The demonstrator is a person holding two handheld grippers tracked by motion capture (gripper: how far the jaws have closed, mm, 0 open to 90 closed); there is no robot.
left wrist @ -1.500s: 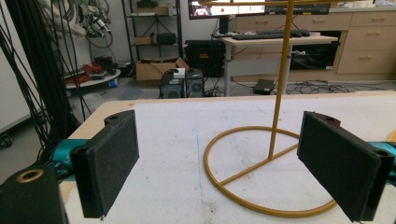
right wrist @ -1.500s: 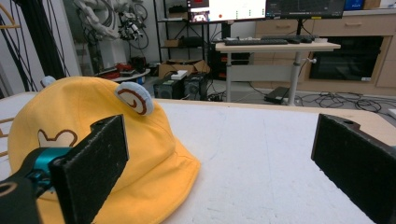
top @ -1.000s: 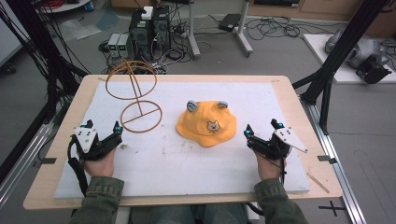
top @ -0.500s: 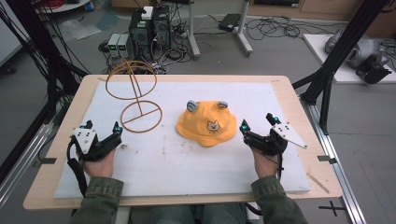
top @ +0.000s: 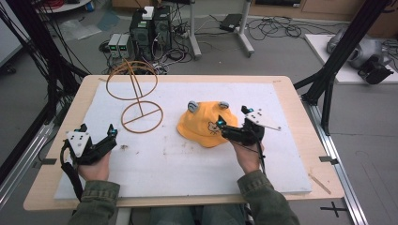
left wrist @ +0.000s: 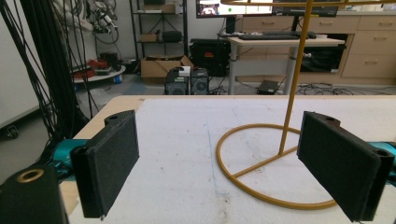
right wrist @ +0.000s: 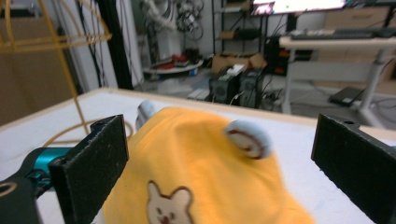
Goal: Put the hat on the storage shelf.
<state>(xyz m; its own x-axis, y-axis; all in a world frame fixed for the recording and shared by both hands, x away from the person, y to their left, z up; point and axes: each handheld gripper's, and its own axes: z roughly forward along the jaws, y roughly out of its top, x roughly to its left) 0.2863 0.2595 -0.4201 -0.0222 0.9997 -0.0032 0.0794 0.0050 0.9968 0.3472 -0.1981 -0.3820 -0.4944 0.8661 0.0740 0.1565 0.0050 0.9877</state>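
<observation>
Where white pad [top: 187, 159] covers wooden table [top: 300, 140], cables [top: 277, 28] litter floor.

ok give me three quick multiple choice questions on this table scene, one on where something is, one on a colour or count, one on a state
1. Where does the wire stand sit relative to the hat in the high view?
A. to its left
B. to its right
C. on top of it

2. How many grey ears show on the hat?
A. none
B. two
C. four

3. How does the right gripper stand?
A. shut on the hat
B. shut on nothing
C. open, at the hat's edge

Answers:
1. A, the gold stand rises at the left half of the white mat, the orange hat lies nearer the middle.
2. B, two round grey ears sit at the hat's far edge.
3. C, the right gripper view shows both jaws wide apart with the hat between and ahead of them, not clamped.
</observation>
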